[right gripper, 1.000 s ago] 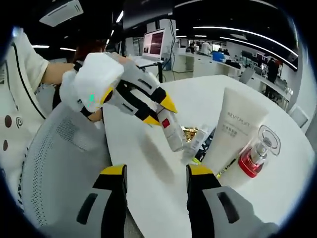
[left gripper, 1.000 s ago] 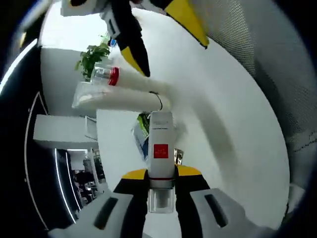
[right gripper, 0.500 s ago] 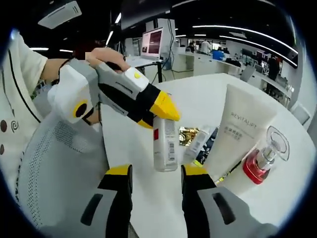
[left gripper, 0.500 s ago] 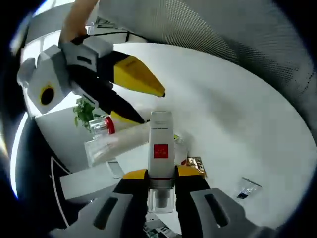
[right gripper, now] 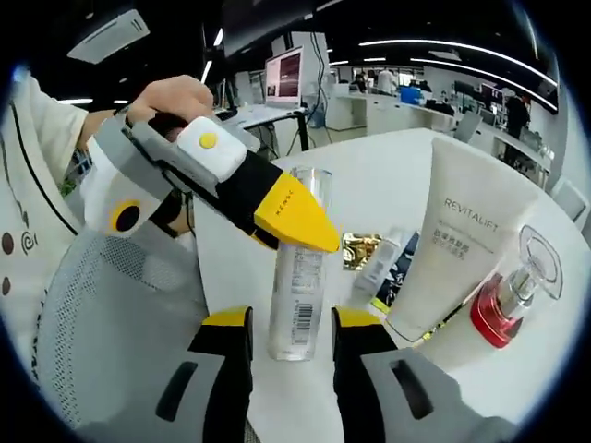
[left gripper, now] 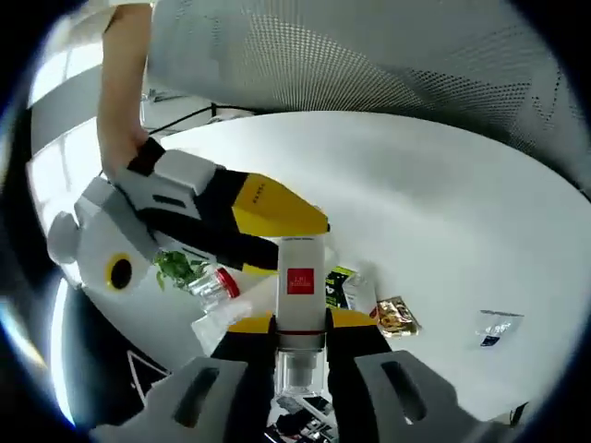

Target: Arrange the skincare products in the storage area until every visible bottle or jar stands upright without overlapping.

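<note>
While your left gripper (right gripper: 291, 226) clamps the clear bottle (right gripper: 297, 277), that bottle is the landmark for everything else. In the right gripper view, left of the bottle sits the grey mesh chair back (right gripper: 102, 323); the bottle itself appears near upright on the white table (right gripper: 388, 185), just beyond your right gripper (right gripper: 288, 323), whose jaws stand parted with nothing between them. Right of the bottle lie a small gold sachet (right gripper: 362, 249) and a slim white tube (right gripper: 380, 268), then the tall white Revitalift tube (right gripper: 462, 249) standing on its cap, and furthest right the red-based perfume bottle (right gripper: 508, 295), just beside the tall tube. In the left gripper view you can see the bottle (left gripper: 300, 295), with its red label, pinched by the yellow-tipped jaws, while the right gripper (left gripper: 277, 231) crosses just behind it. I cannot tell whether the bottle's base is fully seated on the table. The risk, as I judge it, is letting go before the base sits flat: a tall, narrow bottle would tip toward the sachets or knock the tall tube. Your two grippers are also close enough to bump.
</note>
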`<state>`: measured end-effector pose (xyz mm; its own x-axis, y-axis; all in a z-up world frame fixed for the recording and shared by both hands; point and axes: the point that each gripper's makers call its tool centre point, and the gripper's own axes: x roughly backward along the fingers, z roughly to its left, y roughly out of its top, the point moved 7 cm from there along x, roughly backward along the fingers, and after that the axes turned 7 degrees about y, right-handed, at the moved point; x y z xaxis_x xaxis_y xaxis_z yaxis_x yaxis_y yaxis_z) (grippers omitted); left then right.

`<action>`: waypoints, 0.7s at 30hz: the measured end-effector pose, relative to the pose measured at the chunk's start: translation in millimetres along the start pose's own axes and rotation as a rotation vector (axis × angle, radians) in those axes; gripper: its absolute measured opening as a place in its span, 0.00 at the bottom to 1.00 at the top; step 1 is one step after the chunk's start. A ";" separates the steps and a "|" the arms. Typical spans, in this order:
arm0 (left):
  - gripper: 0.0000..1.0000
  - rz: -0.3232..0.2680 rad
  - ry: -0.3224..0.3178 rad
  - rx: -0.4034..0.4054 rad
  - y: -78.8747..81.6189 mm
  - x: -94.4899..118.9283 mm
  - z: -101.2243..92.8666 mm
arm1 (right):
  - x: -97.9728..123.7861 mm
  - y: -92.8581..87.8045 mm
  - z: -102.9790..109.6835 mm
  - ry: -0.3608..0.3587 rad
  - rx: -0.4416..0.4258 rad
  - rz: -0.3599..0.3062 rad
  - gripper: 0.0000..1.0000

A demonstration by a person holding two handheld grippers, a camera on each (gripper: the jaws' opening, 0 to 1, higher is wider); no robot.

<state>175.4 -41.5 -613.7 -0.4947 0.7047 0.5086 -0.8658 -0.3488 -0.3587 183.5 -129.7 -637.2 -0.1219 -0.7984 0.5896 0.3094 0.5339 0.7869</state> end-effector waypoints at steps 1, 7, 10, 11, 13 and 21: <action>0.15 -0.006 -0.003 -0.006 1.0 -0.3 0.0 | -0.4 0.6 0.5 0.003 -0.001 -0.006 0.31; 0.15 -0.038 0.012 -0.044 8.5 -1.1 2.9 | -1.4 -6.4 -0.9 0.018 -0.047 0.010 0.28; 0.15 -0.053 0.030 -0.061 11.0 -1.0 5.9 | -1.3 -6.6 0.6 0.037 -0.063 -0.009 0.27; 0.15 -0.053 0.033 -0.058 11.8 -1.2 6.3 | -1.2 -6.5 0.5 0.042 -0.066 -0.014 0.25; 0.15 -0.051 0.038 -0.065 12.9 -2.0 5.8 | -0.6 -7.5 0.2 0.050 -0.065 -0.009 0.23; 0.15 -0.060 0.071 -0.066 13.0 -0.5 6.9 | 4.6 -8.8 -3.9 0.068 -0.133 -0.025 0.20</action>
<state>163.8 -50.6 -613.2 -0.4339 0.7657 0.4748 -0.8855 -0.2653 -0.3813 183.8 -139.2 -642.1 -0.0678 -0.8304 0.5530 0.4297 0.4759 0.7674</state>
